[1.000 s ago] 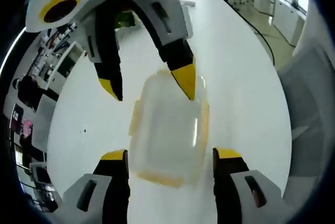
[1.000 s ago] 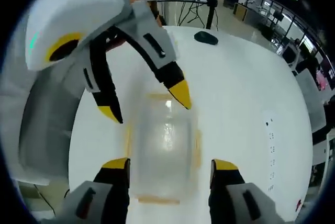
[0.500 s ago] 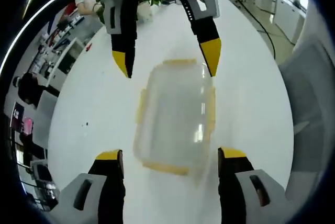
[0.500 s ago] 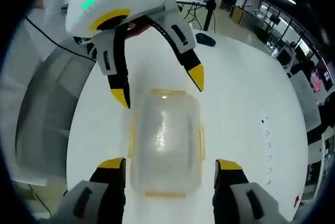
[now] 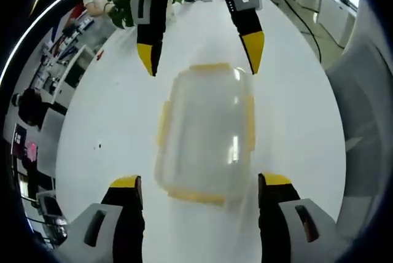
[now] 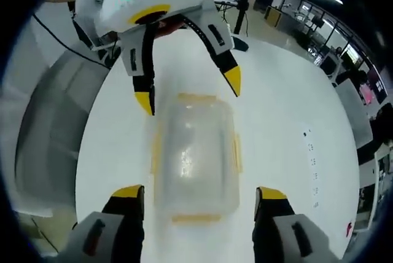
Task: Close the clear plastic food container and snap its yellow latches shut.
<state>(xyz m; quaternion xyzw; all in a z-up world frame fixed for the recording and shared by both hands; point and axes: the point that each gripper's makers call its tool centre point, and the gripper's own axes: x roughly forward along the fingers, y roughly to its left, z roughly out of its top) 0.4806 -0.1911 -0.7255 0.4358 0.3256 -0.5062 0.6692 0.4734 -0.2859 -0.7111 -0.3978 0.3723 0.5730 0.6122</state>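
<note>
Broadly, both views are looking down on one closed-looking box between two open grippers.

Left gripper: the left gripper is hovering with its jaws spread wide, holding nothing, one yellow tip standing off each side of the container's near end.

Container position: the clear plastic food container is lying flat on the white table, centred between the two grippers, which are facing each other across its length.

Container look: it is showing as a cloudy, see-through rounded rectangle with its lid seated on top; the yellow latches are running along all four edges, and whether each is snapped down I cannot tell.

Handling: it is probably light, thin-walled and smooth, so it is likely to skate on the slick tabletop if pushed from one side only; the stiffer rim and latch flaps are looking like the best places to press, with the opposite side braced.

Right gripper: the right gripper is likewise standing wide and empty, its tips either side of the container's other end; seen from the left gripper view, it is hanging just above the far edge.
</note>
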